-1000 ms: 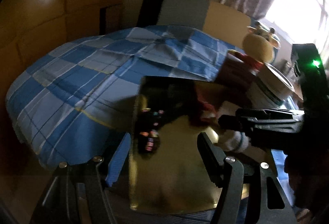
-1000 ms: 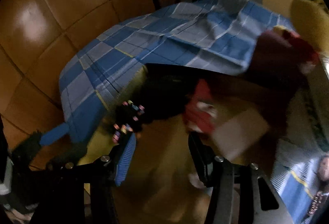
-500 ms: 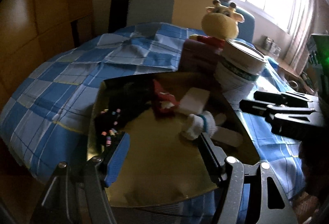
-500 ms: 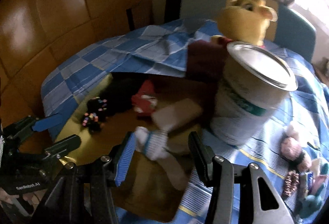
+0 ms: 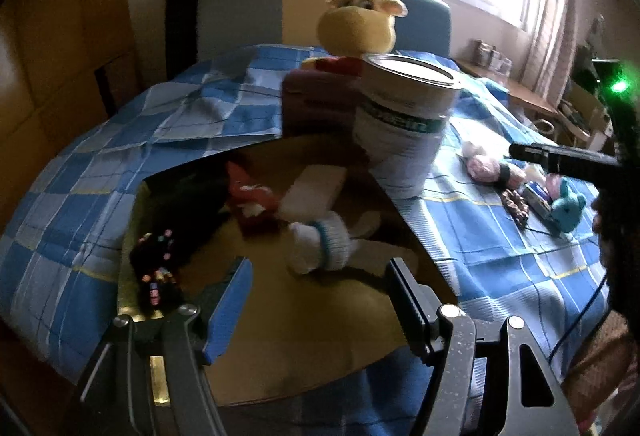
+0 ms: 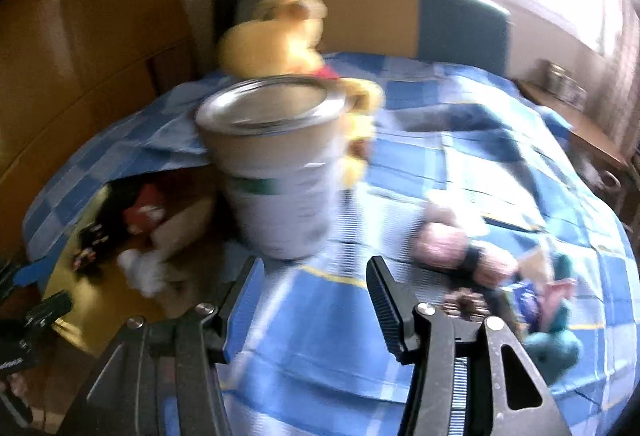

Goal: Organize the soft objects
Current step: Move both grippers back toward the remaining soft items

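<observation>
left gripper point(image 5: 316, 292) released, over gold tray point(image 5: 280, 336) | right gripper point(image 6: 312, 288) released, over checked cloth point(image 6: 460, 163)

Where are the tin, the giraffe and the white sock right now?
Tin point(image 5: 404, 123), left wrist view, on its labelled side wall.
Giraffe point(image 5: 356, 29), left wrist view, on its yellow muzzle.
White sock point(image 5: 320, 244), left wrist view, on its ribbed cuff.

White sock point(image 5: 320, 244) and red plush point(image 5: 252, 201) lie in gold tray point(image 5: 276, 320)
</observation>
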Action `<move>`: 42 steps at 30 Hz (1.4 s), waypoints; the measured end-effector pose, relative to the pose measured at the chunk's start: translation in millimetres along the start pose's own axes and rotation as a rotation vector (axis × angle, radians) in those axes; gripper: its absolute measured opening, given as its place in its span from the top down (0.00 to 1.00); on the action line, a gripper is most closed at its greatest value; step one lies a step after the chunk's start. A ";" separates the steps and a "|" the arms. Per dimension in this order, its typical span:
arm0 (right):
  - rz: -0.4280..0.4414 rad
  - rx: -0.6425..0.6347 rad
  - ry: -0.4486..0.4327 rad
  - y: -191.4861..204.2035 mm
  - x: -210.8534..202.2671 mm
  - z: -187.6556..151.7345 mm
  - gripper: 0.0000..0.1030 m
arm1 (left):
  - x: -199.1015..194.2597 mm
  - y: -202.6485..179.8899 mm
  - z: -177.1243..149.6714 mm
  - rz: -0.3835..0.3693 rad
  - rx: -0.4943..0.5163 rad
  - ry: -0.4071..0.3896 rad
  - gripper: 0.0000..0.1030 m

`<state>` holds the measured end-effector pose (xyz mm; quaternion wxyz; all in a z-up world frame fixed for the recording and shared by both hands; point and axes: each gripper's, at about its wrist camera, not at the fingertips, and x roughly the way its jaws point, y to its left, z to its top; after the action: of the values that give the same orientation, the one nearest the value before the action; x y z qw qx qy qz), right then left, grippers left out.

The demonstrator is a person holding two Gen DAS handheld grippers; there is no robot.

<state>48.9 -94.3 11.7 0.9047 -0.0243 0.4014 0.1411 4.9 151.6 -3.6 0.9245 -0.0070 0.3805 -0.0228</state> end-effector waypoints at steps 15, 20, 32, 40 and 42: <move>-0.307 0.478 -0.089 -180.0 -8.7 -35.9 0.48 | 18.2 -74.1 18.2 -0.071 0.149 0.018 0.33; -0.279 0.609 -0.102 -202.6 -17.4 -46.0 0.48 | 33.4 -100.9 26.1 -0.128 0.169 0.052 0.33; -0.231 0.757 -0.107 -222.1 -18.4 -58.2 0.48 | 85.5 -168.4 57.9 -0.240 0.179 0.129 0.33; -0.180 0.792 -0.111 -228.2 -18.5 -61.0 0.48 | 132.5 -217.6 80.6 -0.224 0.293 0.096 0.33; -0.165 0.804 -0.111 -229.8 -18.1 -62.1 0.48 | 149.6 -227.6 87.9 -0.224 0.308 0.108 0.33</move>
<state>55.8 -328.7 -32.9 0.8706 0.3066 0.3719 -0.0990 164.5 -83.2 -39.4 0.8846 0.0934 0.4182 -0.1840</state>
